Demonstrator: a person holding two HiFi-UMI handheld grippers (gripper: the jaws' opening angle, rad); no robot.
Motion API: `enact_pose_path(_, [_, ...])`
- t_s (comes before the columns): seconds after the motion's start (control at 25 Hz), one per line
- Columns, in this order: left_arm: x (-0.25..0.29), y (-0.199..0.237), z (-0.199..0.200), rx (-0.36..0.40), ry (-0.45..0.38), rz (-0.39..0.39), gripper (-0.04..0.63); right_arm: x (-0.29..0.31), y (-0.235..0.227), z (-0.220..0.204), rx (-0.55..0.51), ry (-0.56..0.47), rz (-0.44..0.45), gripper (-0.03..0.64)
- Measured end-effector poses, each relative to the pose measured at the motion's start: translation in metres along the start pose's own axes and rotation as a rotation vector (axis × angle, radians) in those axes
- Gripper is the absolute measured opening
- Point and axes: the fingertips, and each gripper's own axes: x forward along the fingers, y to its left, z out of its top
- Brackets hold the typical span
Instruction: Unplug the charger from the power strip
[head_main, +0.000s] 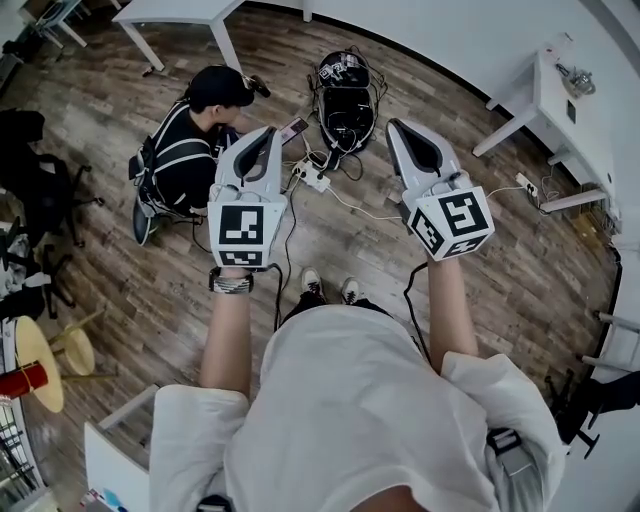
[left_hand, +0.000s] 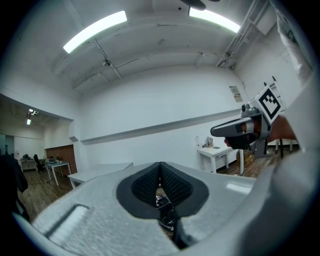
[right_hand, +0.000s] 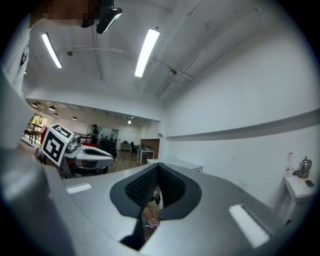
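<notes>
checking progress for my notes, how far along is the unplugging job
Done: nothing visible; the power strip lies on the floor with cords still in it. In hand: nothing; the left gripper and right gripper are held above it, fingers shut, empty. Left: everything; which plug is the charger is too small to tell.

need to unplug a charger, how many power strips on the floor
2: one power strip beside the seated person; another by the white table at right. More may be hidden.
</notes>
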Motion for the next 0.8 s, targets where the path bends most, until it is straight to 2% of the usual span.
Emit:
enact_pose_path(0.36, [-0.009, -0.025, 0.003, -0.026, -0.004, 0.005, 0.006, -0.021, -0.006, 0.000, -0.023, 0.007, 0.002, 0.002])
enact_pose_path(0.8, [0.002, -0.033, 0.000, -0.035, 0.007, -0.005, 0.006, -0.024, -0.016, -0.006, -0.020, 0.010, -0.007, 0.002])
